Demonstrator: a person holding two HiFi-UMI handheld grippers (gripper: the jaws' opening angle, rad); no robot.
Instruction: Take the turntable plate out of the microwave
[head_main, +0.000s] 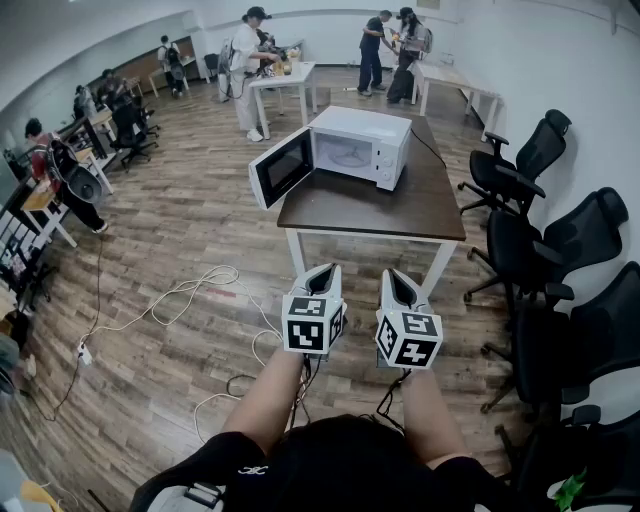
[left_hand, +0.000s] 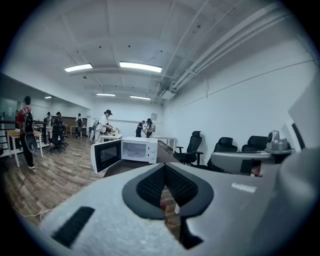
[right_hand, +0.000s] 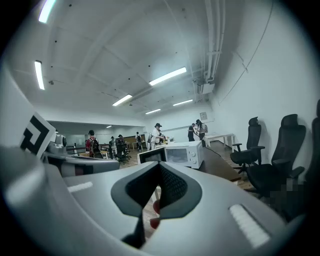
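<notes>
A white microwave stands on a dark table with its door swung open to the left. The cavity looks pale inside, and I cannot make out the turntable plate. Both grippers are held side by side short of the table's near edge, well away from the microwave. My left gripper is shut with nothing in it, and so is my right gripper. The left gripper view looks past the shut jaws at the microwave. In the right gripper view the microwave sits far beyond the tips.
Black office chairs line the right wall beside the table. White and black cables trail over the wooden floor to the left. Several people stand at white tables at the back of the room.
</notes>
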